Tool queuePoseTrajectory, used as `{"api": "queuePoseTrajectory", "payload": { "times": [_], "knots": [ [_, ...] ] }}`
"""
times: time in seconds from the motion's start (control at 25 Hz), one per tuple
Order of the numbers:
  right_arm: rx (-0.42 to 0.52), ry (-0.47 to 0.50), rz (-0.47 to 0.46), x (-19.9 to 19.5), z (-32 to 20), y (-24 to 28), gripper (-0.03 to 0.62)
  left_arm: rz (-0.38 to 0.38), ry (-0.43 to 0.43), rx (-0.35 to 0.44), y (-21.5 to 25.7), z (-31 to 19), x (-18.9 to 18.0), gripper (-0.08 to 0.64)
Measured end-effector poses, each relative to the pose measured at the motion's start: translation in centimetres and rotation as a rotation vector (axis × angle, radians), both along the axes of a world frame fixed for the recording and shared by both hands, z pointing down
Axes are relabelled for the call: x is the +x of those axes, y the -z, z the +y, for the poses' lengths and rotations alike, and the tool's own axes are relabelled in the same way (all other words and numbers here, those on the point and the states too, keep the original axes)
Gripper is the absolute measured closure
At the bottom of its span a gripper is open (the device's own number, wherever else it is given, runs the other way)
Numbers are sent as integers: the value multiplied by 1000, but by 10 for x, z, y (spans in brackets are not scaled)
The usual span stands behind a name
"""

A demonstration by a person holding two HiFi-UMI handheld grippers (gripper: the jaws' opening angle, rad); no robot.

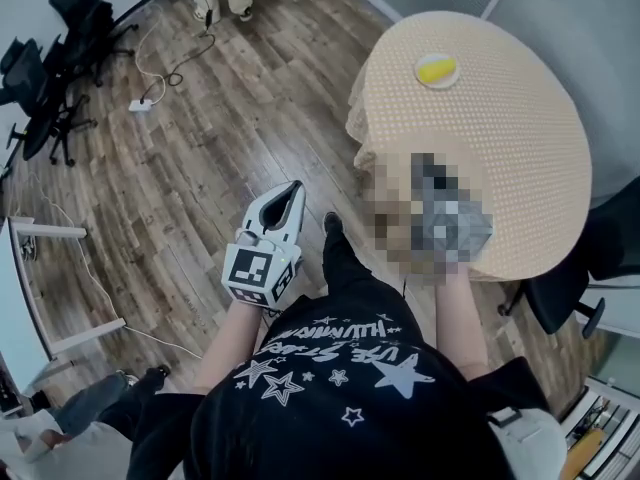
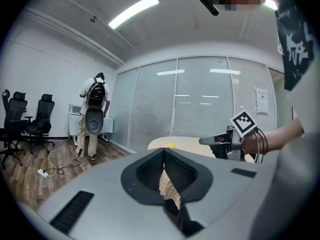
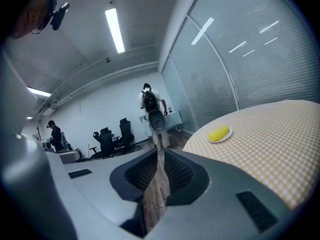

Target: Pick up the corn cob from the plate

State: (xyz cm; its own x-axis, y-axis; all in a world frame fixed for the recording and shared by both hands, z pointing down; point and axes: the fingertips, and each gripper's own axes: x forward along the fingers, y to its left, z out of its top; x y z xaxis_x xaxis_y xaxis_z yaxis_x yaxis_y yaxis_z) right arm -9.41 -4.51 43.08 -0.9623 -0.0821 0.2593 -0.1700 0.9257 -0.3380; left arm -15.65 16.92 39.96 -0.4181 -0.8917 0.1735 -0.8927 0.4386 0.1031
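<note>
A yellow corn cob (image 1: 436, 69) lies on a small white plate (image 1: 437, 82) at the far side of a round table (image 1: 520, 138) with a beige checked cloth. The right gripper view shows the corn cob (image 3: 218, 133) ahead to the right, well beyond my right gripper (image 3: 159, 149), whose jaws are shut and empty. In the head view that gripper is under a mosaic patch at the table's near edge. My left gripper (image 1: 296, 190) hangs over the wood floor left of the table, shut and empty. The left gripper view shows the right gripper (image 2: 202, 141) beside the table.
A person with a backpack (image 2: 94, 115) stands at the back by a glass wall. Black office chairs (image 1: 60, 58) stand at far left, with a power strip (image 1: 140, 104) and cables on the floor. A dark chair (image 1: 560, 308) sits right of the table.
</note>
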Motion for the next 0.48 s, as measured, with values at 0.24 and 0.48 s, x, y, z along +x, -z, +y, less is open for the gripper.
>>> {"api": "queuePoseTrajectory", "payload": {
  "times": [0.24,0.48],
  "knots": [
    [-33,-9,-2,-60,-49,-7,538,10,-4,-17,-4,-49,-59,552],
    [-48,-41,-8,-109,-101,-1,538,7,-20,-27,3,-101,-111,552]
  ]
}}
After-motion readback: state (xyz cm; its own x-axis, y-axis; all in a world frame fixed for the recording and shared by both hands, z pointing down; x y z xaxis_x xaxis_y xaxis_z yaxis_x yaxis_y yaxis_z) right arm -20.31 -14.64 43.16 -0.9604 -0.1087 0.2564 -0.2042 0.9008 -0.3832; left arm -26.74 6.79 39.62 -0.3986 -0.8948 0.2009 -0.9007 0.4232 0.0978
